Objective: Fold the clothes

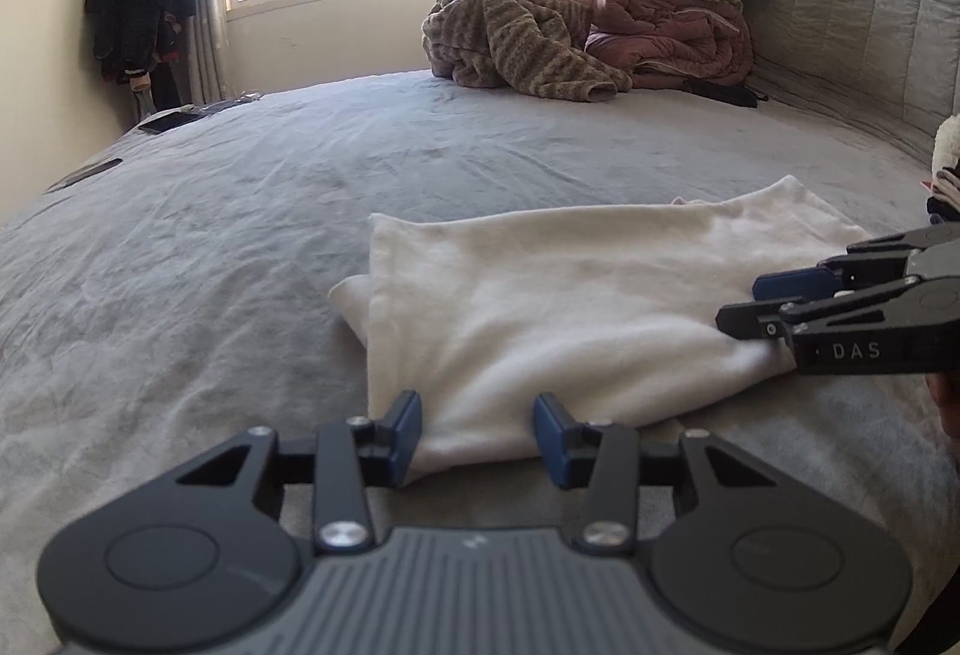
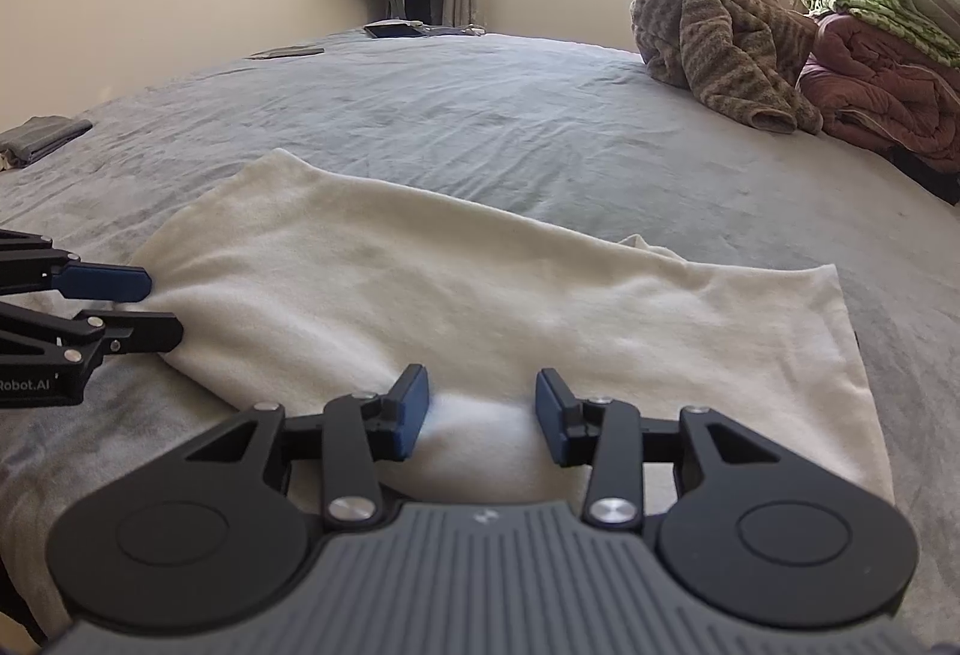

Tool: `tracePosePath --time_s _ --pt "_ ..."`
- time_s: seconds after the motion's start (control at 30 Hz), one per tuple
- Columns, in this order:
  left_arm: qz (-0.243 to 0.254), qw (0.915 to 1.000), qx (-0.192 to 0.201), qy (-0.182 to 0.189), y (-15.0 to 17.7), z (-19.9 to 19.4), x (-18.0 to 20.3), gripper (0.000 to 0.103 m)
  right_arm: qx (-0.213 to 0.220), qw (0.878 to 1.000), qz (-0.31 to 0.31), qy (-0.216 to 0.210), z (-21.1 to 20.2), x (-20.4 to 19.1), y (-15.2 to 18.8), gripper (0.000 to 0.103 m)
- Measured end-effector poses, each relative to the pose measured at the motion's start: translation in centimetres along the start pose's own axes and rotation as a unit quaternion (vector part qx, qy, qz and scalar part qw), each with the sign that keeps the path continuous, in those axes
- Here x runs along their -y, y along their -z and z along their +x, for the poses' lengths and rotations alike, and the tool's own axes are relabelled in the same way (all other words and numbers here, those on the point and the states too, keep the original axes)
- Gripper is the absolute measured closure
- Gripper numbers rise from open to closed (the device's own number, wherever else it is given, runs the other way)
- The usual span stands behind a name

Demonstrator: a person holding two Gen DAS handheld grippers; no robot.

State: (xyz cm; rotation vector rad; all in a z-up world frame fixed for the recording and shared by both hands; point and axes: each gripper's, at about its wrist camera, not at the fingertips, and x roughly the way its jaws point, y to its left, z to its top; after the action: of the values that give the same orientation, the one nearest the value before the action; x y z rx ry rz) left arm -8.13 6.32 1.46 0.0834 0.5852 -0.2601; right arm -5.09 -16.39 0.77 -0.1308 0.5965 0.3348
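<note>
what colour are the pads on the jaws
Blue pads, on black linkages; clearest in the right wrist view.

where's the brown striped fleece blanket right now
The brown striped fleece blanket is heaped at the far end of the grey bed, below the window, directly left of the stacked pink quilt.

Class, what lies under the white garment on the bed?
The grey bedsheet shows all around the white garment, and a folded layer of the garment pokes out at its left edge. Anything else beneath is covered.
</note>
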Motion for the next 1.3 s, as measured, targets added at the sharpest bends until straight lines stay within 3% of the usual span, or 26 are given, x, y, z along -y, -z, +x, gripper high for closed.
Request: tracePosePath --time_s 0.1,0.27,0.33,0.6,0.73,0.83,1.07,1.13,1.3 --pt "-0.043 0.9989 0.002 0.018 -0.2 0.4 -1.0 0.059 0.0 1.0 -0.002 0.001 0.0 -0.1 0.0 0.059" --pt "-0.053 0.9982 0.011 0.025 -0.6 0.6 -1.1 0.059 0.0 1.0 -0.001 0.0 0.0 -0.1 -0.1 0.058" --pt "-0.05 0.9979 0.021 0.036 -1.0 0.9 -1.1 0.051 0.0 1.0 0.0 0.0 0.0 -0.1 -0.2 0.057" --pt "-0.06 0.9976 0.027 0.023 -2.6 2.8 -2.2 0.052 -0.001 1.0 0.0 0.0 0.0 -0.1 -0.2 0.057" --pt "-0.11 0.9925 0.031 0.041 -3.1 2.9 -3.6 0.052 -0.002 1.0 0.001 0.001 0.0 -0.2 -0.3 0.057" --pt "-0.08 0.9964 0.027 0.008 -3.4 3.4 -2.9 0.048 -0.003 1.0 0.002 0.001 0.2 -0.3 -0.4 0.056" --pt "-0.147 0.9885 0.016 -0.03 -4.0 4.2 -5.0 0.047 0.001 1.0 0.005 -0.001 0.2 -0.2 -0.5 0.056" --pt "-0.151 0.9873 0.04 -0.032 -4.5 2.9 -5.0 0.047 0.005 1.0 0.007 0.0 0.0 -0.2 -0.6 0.056" --pt "-0.13 0.9894 0.063 0.015 -4.1 1.6 -2.8 0.047 0.016 0.999 0.028 -0.014 -0.3 -0.2 -1.1 0.056"
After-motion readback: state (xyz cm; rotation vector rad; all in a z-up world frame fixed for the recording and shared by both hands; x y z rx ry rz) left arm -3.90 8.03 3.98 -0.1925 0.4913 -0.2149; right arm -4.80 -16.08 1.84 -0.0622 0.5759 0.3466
